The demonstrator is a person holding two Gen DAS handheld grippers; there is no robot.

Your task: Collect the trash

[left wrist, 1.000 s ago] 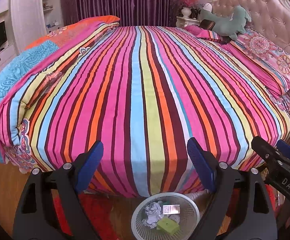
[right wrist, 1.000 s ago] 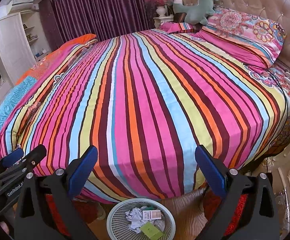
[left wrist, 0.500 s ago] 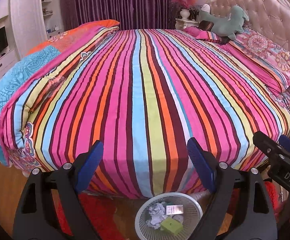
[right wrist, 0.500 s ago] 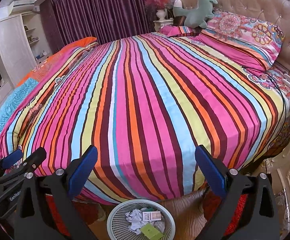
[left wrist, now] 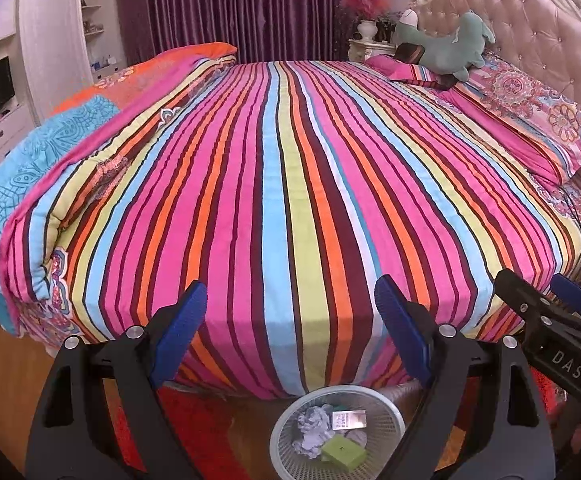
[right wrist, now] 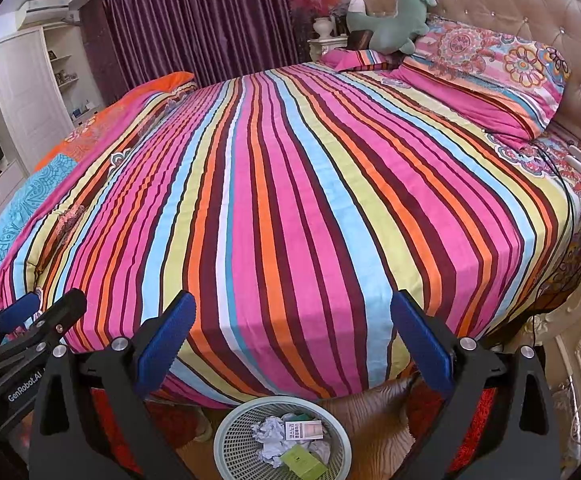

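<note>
Left gripper (left wrist: pixel 290 332) wide apart, nothing between the blue pads; right gripper (right wrist: pixel 292 344) wide apart too, also holding nothing; both side by side, tipped down toward the near edge of the bed

Just below and in front of both claws, on the floor: round mesh basket (left wrist: pixel 390 412), seen again under the right claw (right wrist: pixel 230 436); already inside: crumpled paper (left wrist: pixel 310 424), small printed box (left wrist: pixel 348 419), green box (left wrist: pixel 344 454); about the same reach from either claw, maybe a bit nearer the right one, sitting between its fingers

Past the basket: striped bedspread (left wrist: pixel 290 200), smooth and flat, stripes running away toward the far side; no loose trash to be seen on it; probably most of the job done, or more to hunt for elsewhere

Further out: flowery pillow (right wrist: pixel 490 64), green plush toy (right wrist: pixel 390 24) by the padded headboard, purple curtain (left wrist: pixel 230 4), white shelves, red rug and wooden floor under the bed edge
</note>
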